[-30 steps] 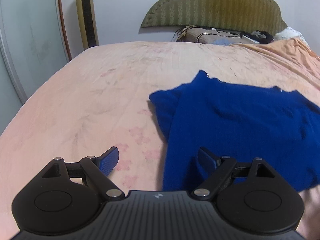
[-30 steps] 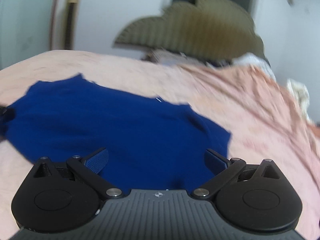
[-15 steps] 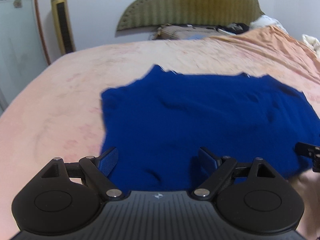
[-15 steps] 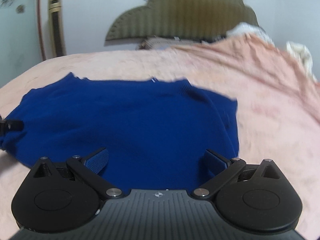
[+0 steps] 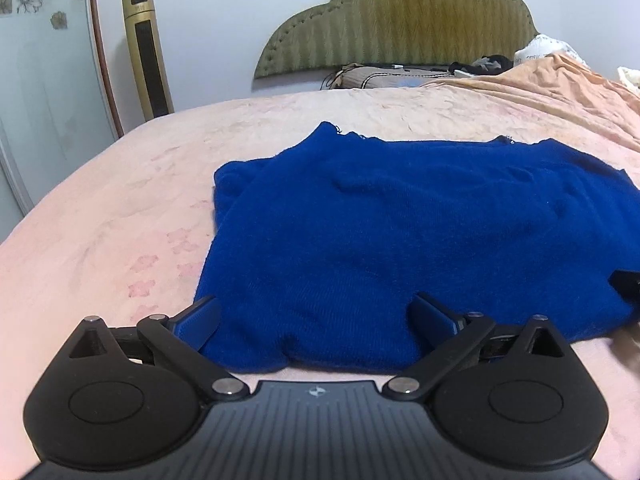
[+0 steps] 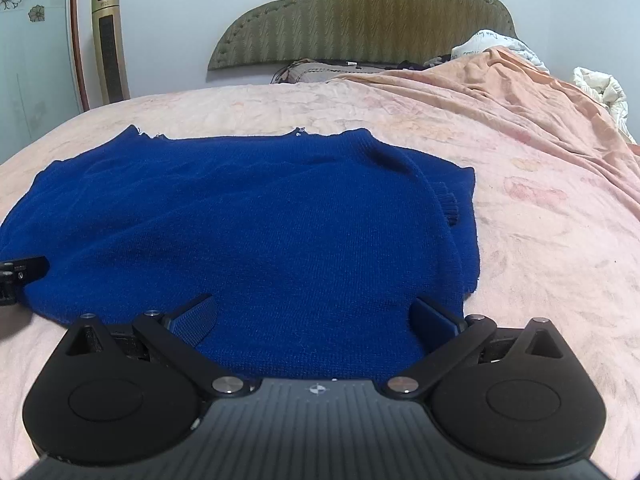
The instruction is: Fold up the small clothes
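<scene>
A dark blue knitted sweater (image 5: 400,232) lies flat on the pink bedspread (image 5: 120,208), its sleeves folded in over its body. My left gripper (image 5: 316,316) hovers at the sweater's near hem towards its left side. Its jaws are opening, with the hem between them and the pads not pressing it. My right gripper (image 6: 316,316) stands open over the near hem of the sweater (image 6: 260,220) towards its right side, the cloth lying loose between its fingers. Each gripper's dark tip shows at the edge of the other's view.
A green padded headboard (image 5: 400,20) and a pillow (image 5: 372,78) are at the far end of the bed. A rumpled orange quilt (image 6: 500,88) and white bedding (image 6: 600,88) rise at the right. A gold tower fan (image 5: 146,52) and a glass door (image 5: 40,80) stand at the left.
Both grippers have come lower and closer to the sweater's near hem, the left one swinging right until the sweater lies straight ahead. The left jaws stand a little wider.
</scene>
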The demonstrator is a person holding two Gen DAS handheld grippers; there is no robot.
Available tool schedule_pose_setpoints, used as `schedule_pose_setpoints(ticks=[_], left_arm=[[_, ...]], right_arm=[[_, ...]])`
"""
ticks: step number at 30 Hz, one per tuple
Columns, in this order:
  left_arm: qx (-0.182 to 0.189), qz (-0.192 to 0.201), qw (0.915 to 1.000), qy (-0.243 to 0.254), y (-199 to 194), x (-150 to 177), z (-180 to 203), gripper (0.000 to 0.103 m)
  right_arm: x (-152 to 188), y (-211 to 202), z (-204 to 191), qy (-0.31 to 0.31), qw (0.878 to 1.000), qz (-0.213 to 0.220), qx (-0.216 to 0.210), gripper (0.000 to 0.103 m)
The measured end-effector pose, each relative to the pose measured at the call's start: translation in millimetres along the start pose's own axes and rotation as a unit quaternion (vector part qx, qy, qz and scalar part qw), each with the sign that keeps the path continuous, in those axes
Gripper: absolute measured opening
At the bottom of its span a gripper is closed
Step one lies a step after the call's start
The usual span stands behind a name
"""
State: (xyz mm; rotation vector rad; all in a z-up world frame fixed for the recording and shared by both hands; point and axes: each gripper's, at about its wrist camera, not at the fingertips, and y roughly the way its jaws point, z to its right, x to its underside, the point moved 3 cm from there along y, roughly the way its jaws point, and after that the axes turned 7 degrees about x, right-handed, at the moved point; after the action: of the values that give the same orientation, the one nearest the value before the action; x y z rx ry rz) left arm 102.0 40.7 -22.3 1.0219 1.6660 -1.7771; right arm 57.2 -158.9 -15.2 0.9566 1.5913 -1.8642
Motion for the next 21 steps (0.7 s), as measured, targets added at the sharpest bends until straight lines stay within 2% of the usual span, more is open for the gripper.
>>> schedule_pose_setpoints(ticks=[9, 21], left_arm=[[0.020, -0.005, 0.9995, -0.023, 1.9, 0.7, -7.2, 0.103], [0.023, -0.006, 0.9995, -0.022, 1.7, 2.2, -6.6, 0.103]], right_arm=[[-0.2, -0.8, 3.1, 0.012, 1.000, 0.002, -0.007, 0.103], [0.2, 0.4, 4.6, 0.015, 1.000, 0.000, -0.013, 0.103]])
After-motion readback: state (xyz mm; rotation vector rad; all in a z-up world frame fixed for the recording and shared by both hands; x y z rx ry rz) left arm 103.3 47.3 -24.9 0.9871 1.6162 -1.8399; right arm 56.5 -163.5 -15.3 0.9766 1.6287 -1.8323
